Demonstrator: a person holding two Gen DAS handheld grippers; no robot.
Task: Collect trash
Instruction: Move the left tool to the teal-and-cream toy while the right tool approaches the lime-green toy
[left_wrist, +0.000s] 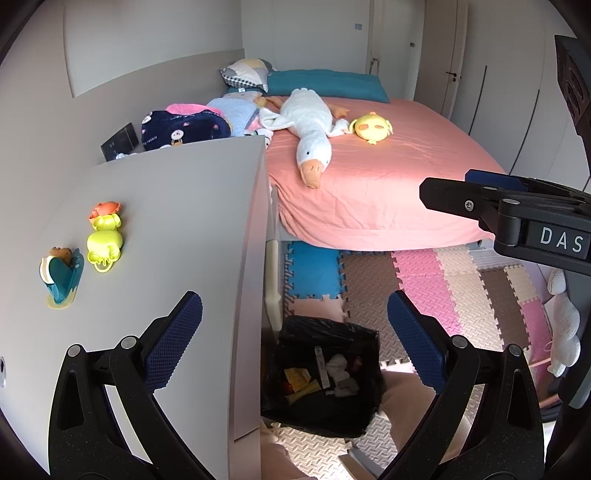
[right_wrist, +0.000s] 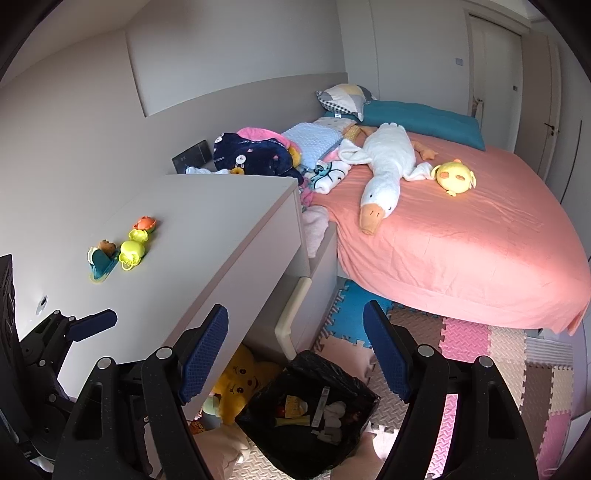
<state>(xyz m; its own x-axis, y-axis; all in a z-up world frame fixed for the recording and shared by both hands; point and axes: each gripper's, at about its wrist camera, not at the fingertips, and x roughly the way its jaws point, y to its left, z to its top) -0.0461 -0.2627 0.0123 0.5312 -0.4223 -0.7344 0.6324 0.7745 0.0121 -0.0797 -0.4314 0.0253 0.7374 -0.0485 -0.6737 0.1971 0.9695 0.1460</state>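
A black bag-lined trash bin (left_wrist: 295, 332) (right_wrist: 332, 365) stands on the floor mats beside the desk. Inside it lie yellow wrappers (left_wrist: 299, 380), crumpled white tissue (left_wrist: 338, 365) (right_wrist: 334, 410) and a narrow strip package (right_wrist: 319, 406). My left gripper (left_wrist: 295, 339) hangs open above the bin with nothing between its blue pads. My right gripper (right_wrist: 295, 354) is also open and empty, above the bin's near edge; in the left wrist view it reaches in from the right (left_wrist: 447, 184). One blue finger of the left gripper (right_wrist: 92, 320) shows over the desk.
The grey desk (left_wrist: 166, 221) (right_wrist: 207, 221) at left carries small plastic toys (left_wrist: 105, 240) (right_wrist: 129, 251). A bed with a pink sheet (left_wrist: 388, 177) (right_wrist: 461, 240) holds a white goose plush (left_wrist: 310, 125) and clothes. A yellow plush (right_wrist: 240, 376) sits under the desk. Foam mats (left_wrist: 461, 295) cover the floor.
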